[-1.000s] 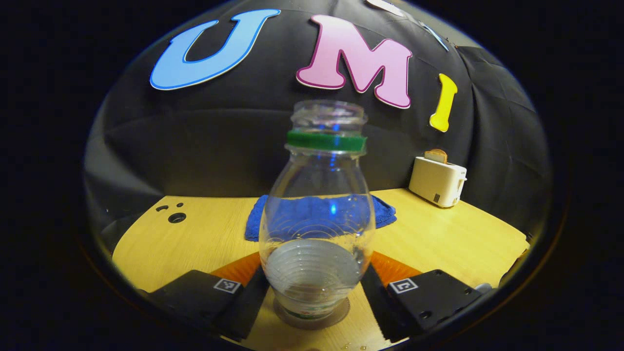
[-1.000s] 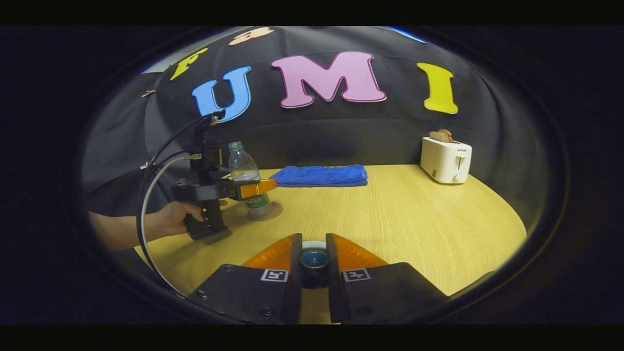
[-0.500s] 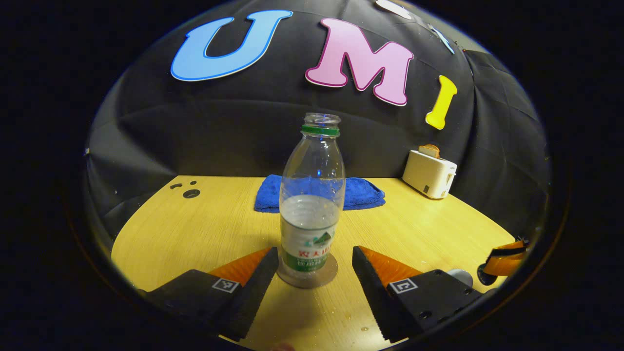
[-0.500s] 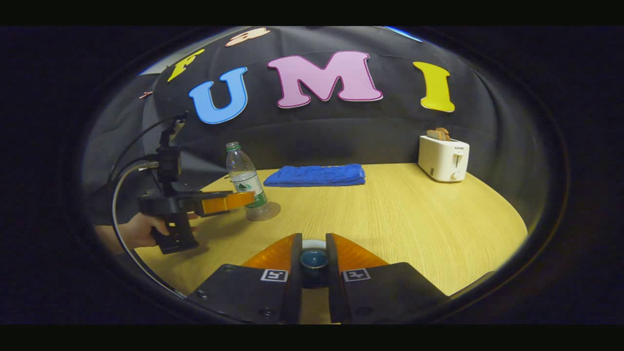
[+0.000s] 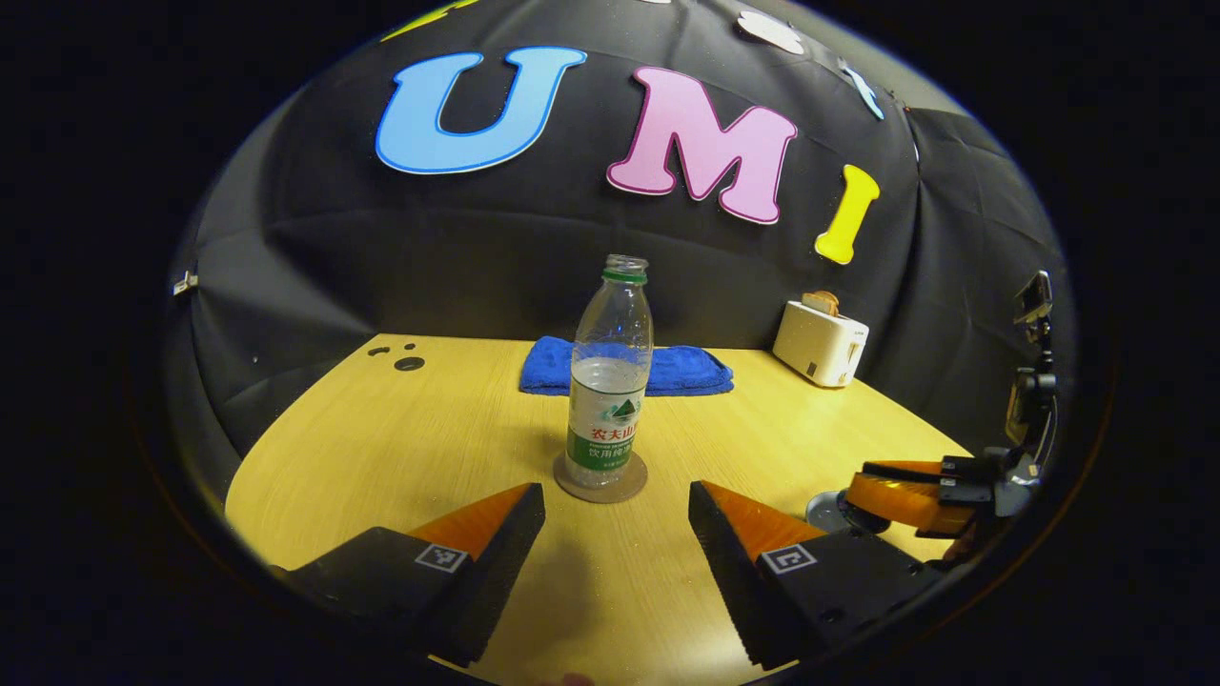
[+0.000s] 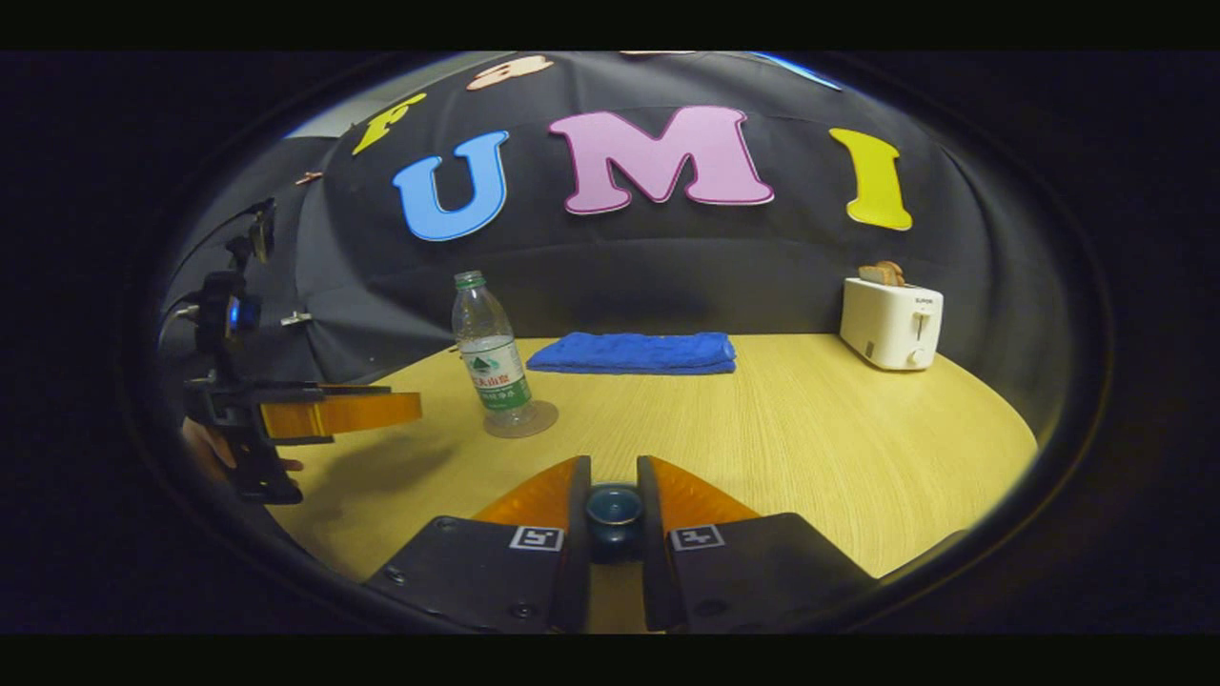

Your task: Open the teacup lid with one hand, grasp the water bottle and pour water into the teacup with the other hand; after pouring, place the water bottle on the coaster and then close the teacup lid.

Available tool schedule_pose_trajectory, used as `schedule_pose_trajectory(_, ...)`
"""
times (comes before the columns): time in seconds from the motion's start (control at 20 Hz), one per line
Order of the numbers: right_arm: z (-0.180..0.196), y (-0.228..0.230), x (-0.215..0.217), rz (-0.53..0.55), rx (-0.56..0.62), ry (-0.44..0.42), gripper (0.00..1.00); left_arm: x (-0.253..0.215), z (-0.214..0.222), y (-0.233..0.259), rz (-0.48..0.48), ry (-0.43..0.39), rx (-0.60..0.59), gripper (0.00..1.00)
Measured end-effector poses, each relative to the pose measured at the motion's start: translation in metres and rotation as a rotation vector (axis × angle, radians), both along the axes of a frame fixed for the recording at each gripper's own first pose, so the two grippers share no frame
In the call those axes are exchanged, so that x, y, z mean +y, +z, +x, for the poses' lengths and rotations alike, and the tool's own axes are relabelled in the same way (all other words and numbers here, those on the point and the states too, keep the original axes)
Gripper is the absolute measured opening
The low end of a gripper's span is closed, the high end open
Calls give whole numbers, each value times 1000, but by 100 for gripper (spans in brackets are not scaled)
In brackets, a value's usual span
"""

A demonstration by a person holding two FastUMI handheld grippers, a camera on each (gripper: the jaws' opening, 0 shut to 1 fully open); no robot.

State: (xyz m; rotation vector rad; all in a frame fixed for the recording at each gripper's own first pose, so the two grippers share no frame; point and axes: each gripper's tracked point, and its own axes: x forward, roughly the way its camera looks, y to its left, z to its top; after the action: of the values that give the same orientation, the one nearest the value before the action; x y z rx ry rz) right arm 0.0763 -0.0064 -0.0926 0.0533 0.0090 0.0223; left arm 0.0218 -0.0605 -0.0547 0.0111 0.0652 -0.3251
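1. A capless water bottle [image 5: 610, 381] stands upright on a round coaster [image 5: 600, 479] on the wooden table [image 5: 381, 438], partly filled, seen here from the left gripper view.
2. The left gripper [image 5: 617, 505] hangs just short of the bottle, its fingers spread wide and touching nothing, the coaster lying ahead of the gap between them.
3. In the right gripper view, the right gripper [image 6: 614, 495] has its fingers drawn close around a small dark knob [image 6: 613, 505], apparently the teacup lid's handle; both fingers press on its sides.
4. At the right edge of the left gripper view, the right gripper's fingers [image 5: 905, 495] sit over a pale round rim [image 5: 827, 510]; whether that is the teacup or its lid cannot be told.
5. A folded blue towel [image 6: 634, 352] lies behind the bottle near the booth wall, and a white toaster [image 6: 891, 324] with bread in its slot stands well apart at the table's far right.
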Motion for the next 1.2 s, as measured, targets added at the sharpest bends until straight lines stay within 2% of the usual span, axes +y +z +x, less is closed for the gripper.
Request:
schedule_pose_trajectory(0.1,6,-1,1,0,-3,4,26,2,-2,-4,-18,5,10,96)
schedule_pose_trajectory(0.15,8,-8,4,4,16,20,21,4,-1,-7,-18,12,8,95)
schedule_pose_trajectory(0.2,8,-13,4,4,27,20,26,5,0,-7,-20,21,3,96)
schedule_pose_trajectory(0.3,7,-13,1,-8,13,6,26,4,-2,-9,-29,22,2,99)
schedule_pose_trajectory(0.4,8,-17,4,-12,15,18,26,3,-1,-9,-32,26,1,96)
schedule_pose_trajectory(0.45,8,-17,5,-15,15,23,31,2,-1,-9,-33,25,0,96)
schedule_pose_trajectory(0.7,12,-20,8,-30,13,32,30,-2,-4,-9,-30,16,5,96)
schedule_pose_trajectory(0.75,11,-21,6,-26,16,26,41,-2,-5,-7,-29,17,3,96)
schedule_pose_trajectory(0.8,10,-18,4,-23,12,21,37,-2,-7,-5,-26,17,1,96)
schedule_pose_trajectory(0.9,7,-10,2,-9,-2,17,46,-3,-11,3,-19,21,-6,96)
schedule_pose_trajectory(0.95,5,-4,0,-2,-6,15,55,-5,-14,6,-18,21,-8,95)
schedule_pose_trajectory(1.0,1,2,-1,4,-9,13,59,-6,-19,13,-17,23,-10,96)
schedule_pose_trajectory(1.05,-4,10,-2,9,-12,15,68,-7,-24,20,-19,27,-17,96)
schedule_pose_trajectory(1.15,-16,32,-7,17,-27,10,71,-6,-37,40,-21,48,-38,96)
schedule_pose_trajectory(1.2,-24,42,-11,22,-33,4,77,-6,-45,51,-18,63,-49,96)
